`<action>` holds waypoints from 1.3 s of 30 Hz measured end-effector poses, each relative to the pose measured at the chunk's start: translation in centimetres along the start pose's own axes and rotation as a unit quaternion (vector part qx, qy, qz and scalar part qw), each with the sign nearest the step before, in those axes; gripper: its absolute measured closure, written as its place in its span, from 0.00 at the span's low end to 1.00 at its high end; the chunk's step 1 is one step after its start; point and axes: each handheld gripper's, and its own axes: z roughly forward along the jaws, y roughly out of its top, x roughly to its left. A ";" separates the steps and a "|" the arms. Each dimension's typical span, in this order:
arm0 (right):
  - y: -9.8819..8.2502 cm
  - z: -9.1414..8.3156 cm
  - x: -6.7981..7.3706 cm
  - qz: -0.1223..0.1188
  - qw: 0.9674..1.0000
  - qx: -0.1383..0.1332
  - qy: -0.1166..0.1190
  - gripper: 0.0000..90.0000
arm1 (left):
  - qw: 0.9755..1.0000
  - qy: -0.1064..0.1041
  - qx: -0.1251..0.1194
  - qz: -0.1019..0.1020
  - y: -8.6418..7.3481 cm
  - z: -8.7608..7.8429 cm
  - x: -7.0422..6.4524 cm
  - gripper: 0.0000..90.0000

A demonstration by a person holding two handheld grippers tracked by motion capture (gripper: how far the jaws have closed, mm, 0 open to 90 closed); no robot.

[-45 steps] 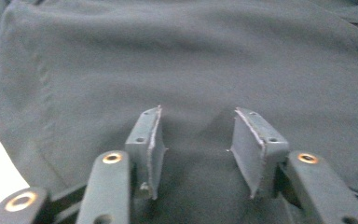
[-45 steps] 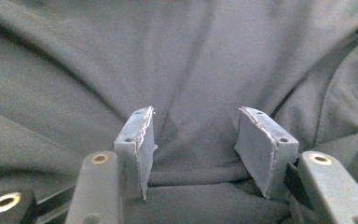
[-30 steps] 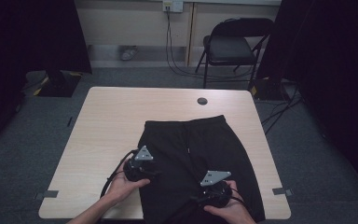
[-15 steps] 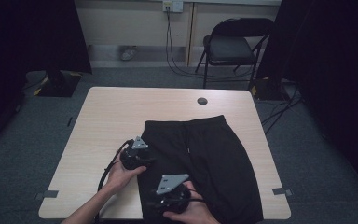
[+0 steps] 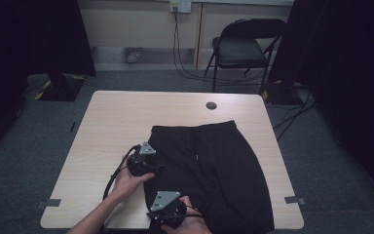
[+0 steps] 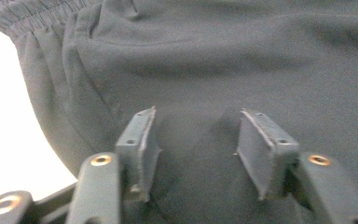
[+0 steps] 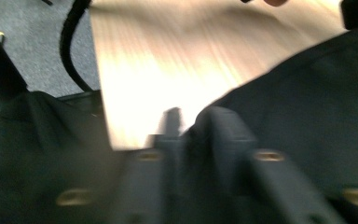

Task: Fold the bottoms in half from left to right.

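Black shorts (image 5: 214,161) lie flat on the light wooden table (image 5: 126,112), waistband toward the far side. My left gripper (image 5: 159,168) rests at the garment's left edge. Its jaws have just been opening and stand open (image 6: 196,116) over the dark cloth (image 6: 214,56), with fabric lying between the pads unpinched. My right gripper (image 5: 152,214) is at the table's front edge, at the lower left of the shorts. Its jaws have just been closing and are shut (image 7: 191,126) on a bunched fold of the black cloth (image 7: 317,93), though this view is blurred.
A small dark round disc (image 5: 211,105) sits near the table's far edge. A black folding chair (image 5: 246,46) stands behind the table, with cables running down from a wall outlet (image 5: 180,6). The left gripper's cable (image 5: 114,178) loops off the front edge.
The right gripper slid left along the front edge, from the shorts' right side to their lower left. The left gripper barely shifted.
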 end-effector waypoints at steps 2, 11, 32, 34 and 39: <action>0.0 -0.4 -0.6 0.007 1.000 -0.009 -0.006 0.98 | 1.000 -0.004 -0.013 -0.002 0.1 -0.2 0.0 0.51; -1.8 -4.2 -3.4 0.000 0.996 0.010 -0.086 0.98 | 1.000 0.006 -0.014 -0.002 0.1 -0.3 0.0 0.51; -2.3 -2.7 -4.0 0.055 0.997 -0.018 -0.059 0.98 | 0.998 0.034 -0.043 -0.028 1.0 -2.2 2.9 0.43; -2.5 -2.3 -3.8 0.054 0.997 -0.010 -0.055 0.98 | 0.997 0.042 -0.051 -0.045 0.8 -2.1 3.9 0.42; -2.4 -2.1 -3.7 0.053 0.997 -0.015 -0.056 0.98 | 0.996 0.043 -0.047 -0.062 1.2 -1.1 5.5 0.41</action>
